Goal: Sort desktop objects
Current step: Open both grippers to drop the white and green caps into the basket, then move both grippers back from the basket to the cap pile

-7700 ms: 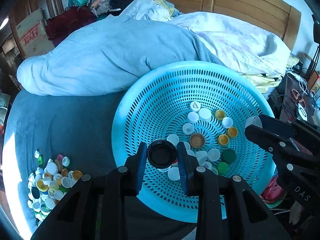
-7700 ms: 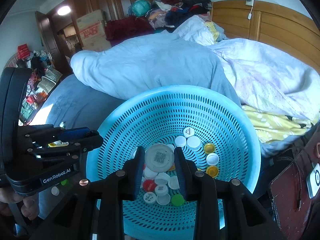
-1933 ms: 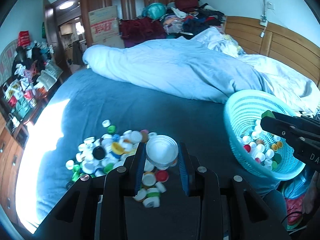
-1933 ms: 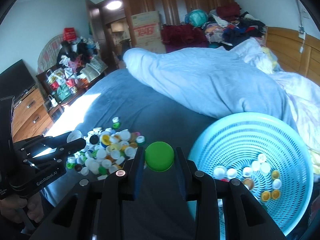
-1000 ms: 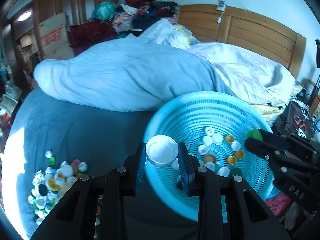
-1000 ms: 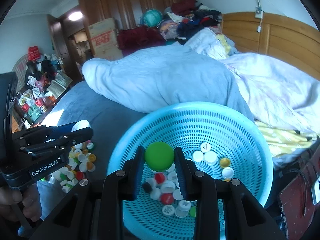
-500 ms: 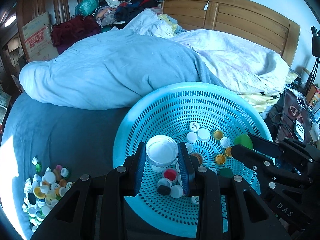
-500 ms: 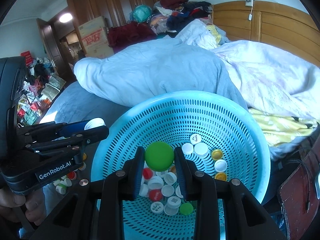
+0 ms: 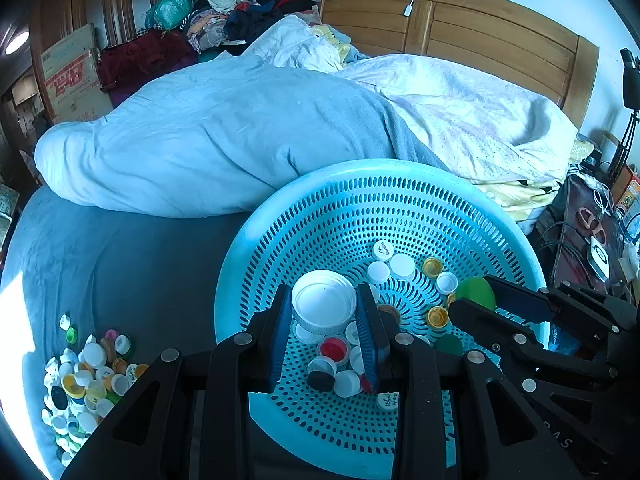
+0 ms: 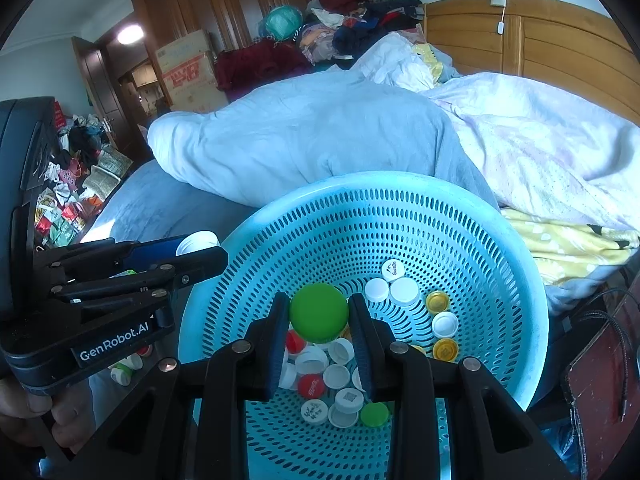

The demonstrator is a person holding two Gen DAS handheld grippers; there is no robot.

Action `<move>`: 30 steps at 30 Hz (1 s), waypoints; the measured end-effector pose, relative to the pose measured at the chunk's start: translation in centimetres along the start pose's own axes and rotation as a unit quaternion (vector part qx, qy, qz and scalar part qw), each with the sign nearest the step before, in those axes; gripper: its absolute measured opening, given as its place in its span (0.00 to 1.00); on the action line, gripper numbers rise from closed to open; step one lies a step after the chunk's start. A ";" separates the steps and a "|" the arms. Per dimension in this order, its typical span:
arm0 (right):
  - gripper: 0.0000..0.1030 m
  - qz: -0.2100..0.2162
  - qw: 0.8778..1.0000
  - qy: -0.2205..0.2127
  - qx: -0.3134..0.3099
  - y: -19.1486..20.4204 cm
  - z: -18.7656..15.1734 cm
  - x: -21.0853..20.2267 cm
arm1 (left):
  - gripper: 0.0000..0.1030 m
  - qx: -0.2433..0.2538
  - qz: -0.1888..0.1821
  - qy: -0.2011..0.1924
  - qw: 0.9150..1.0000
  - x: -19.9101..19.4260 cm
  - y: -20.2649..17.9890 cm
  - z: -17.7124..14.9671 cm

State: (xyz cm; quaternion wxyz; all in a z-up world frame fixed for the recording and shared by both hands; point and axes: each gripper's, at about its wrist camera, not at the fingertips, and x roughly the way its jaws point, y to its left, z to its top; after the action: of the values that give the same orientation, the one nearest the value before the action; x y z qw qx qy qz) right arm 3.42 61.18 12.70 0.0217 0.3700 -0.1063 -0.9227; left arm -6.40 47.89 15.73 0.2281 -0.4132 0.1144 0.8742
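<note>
Both fisheye views angled steeply down, close above the blue basket (image 9: 240,264) at lower centre. Shared: basket (image 10: 208,292), duvet (image 9: 224,136), headboard (image 10: 560,40); each showing the other tongs at frame edge.

A white lid (image 9: 324,304) and a green cap (image 10: 319,313) hang above loose caps (image 10: 336,376) lying in the perforated blue basket (image 10: 500,240).

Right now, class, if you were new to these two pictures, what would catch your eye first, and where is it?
First, the big turquoise perforated basket on the bed, its bottom strewn with bottle caps. Over it, the left tongs pinch a large white lid, and the right tongs pinch a bright green cap. A heap of unsorted caps lies on the blue sheet at far left.
</note>
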 end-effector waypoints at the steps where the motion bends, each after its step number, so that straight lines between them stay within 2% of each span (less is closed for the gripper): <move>1: 0.32 0.000 1.000 0.001 0.000 0.0 -0.1 0.1 | 0.26 0.000 0.000 0.000 1.000 0.1 0.0 0.0; 18: 0.33 -0.002 1.000 0.007 0.004 -0.2 -0.4 0.7 | 0.26 0.001 -0.002 0.001 1.000 0.8 -0.4 0.0; 21: 0.34 -0.009 1.000 0.003 0.006 -0.3 -0.5 0.6 | 0.29 0.004 -0.005 0.002 1.000 0.9 -0.5 0.0; 22: 0.46 -0.012 1.000 0.000 0.009 -0.5 -0.5 0.6 | 0.39 0.005 -0.006 0.003 1.000 1.0 -0.4 0.1; 23: 0.62 -0.014 1.000 -0.004 0.015 -0.7 -0.5 0.5 | 0.44 0.004 -0.005 0.001 1.000 0.9 -0.4 0.0; 24: 0.64 -0.018 1.000 -0.008 0.020 -0.9 -0.4 0.3 | 0.51 0.002 0.000 -0.004 1.000 0.8 -0.3 -0.1; 25: 0.64 -0.019 1.000 -0.010 0.023 -1.1 -0.5 0.1 | 0.53 0.000 0.001 -0.007 1.000 0.7 -0.2 -0.1; 30: 0.64 -0.022 0.999 -0.015 0.027 -1.1 -0.5 -0.3 | 0.53 -0.006 0.000 -0.017 1.000 0.0 0.8 -0.1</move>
State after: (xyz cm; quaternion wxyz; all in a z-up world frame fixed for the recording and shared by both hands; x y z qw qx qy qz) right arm 4.07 62.20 12.31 -0.0098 0.3588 -0.1230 -0.9252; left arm -6.71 47.18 15.66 0.2273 -0.3998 0.1052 0.8817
